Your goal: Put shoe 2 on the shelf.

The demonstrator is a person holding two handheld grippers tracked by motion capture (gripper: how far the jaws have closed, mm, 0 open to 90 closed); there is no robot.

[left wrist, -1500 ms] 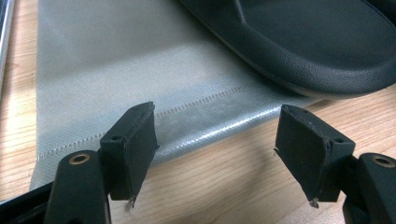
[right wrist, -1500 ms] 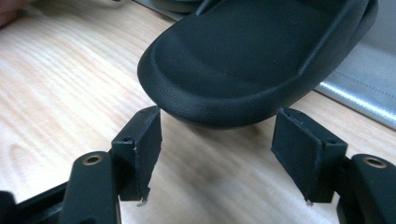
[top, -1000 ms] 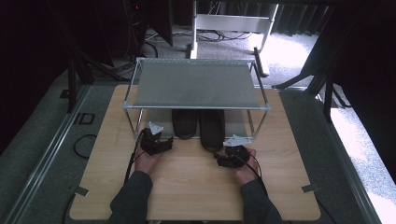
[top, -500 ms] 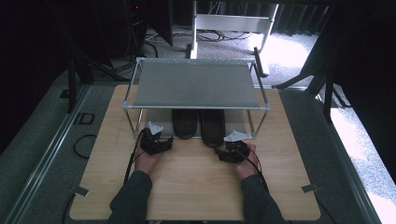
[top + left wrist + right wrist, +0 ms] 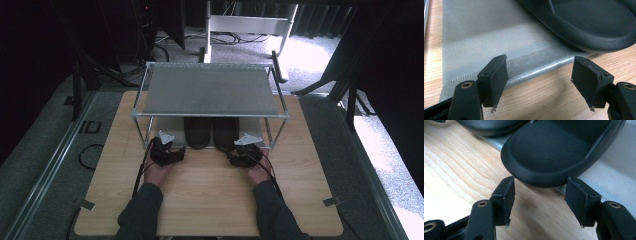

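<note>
Two black slippers, the left one and the right one, lie side by side on a grey fabric mat under a wire rack. My left gripper rests at the mat's front edge with its jaws open; in the left gripper view the mat's hem lies between them and the left slipper is just beyond. My right gripper is open too, and its jaws have just been closing a little. In the right gripper view the rounded end of the right slipper sits at the fingertips, with no pad pressing on it.
The rack's mesh shelf covers the slippers from above, and its thin legs stand beside each gripper. The wooden table stretches towards the person. Cables trail from both grippers, and dark floor and stands surround the table.
My right gripper has moved forward and slightly left, up to the right slipper's end. The left gripper has stayed where it was.
</note>
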